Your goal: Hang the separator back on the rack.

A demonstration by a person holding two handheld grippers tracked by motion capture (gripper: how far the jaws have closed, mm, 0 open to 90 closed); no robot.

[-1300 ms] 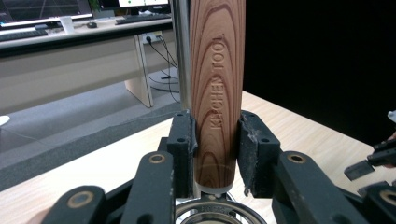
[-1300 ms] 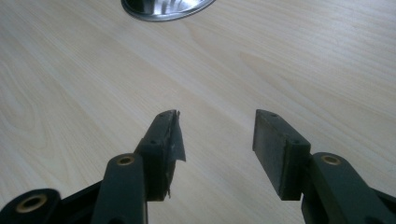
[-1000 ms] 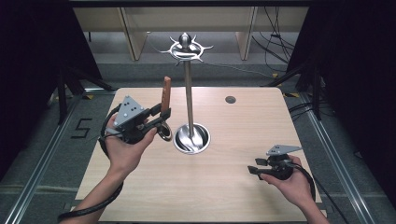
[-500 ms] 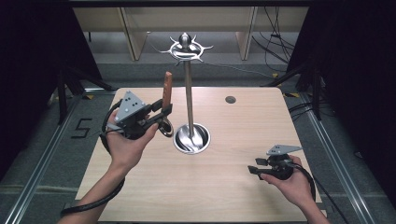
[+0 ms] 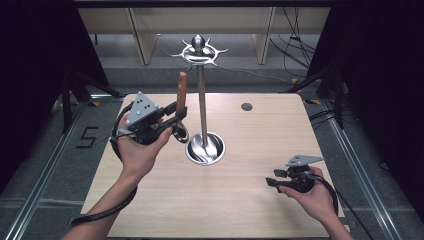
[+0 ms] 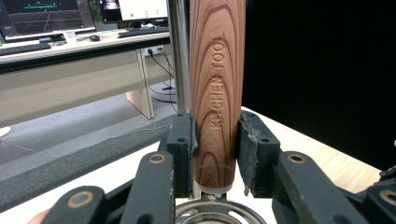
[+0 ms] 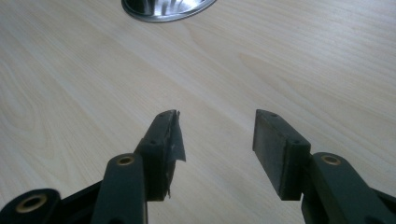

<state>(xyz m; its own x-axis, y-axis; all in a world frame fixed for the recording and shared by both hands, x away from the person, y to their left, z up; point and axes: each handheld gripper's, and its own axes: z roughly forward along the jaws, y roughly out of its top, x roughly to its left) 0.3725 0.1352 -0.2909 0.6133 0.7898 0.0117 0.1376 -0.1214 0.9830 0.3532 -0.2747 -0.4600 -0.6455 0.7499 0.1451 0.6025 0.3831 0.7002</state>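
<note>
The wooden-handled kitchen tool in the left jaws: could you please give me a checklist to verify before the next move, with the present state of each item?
1. Grip: left gripper jaws press both sides of the wooden-handled kitchen tool: ok.
2. Handle upright: it stands vertical in the high view: ok.
3. Metal end of the tool below the jaws, its shape: cannot tell.
4. Free hook on the steel utensil stand: its top hooks carry nothing: ok.
5. Handle apart from the stand's pole: close beside it, contact cannot tell.
6. Right gripper out of the way: low over the wooden table, jaws open, holding nothing: ok.
</note>
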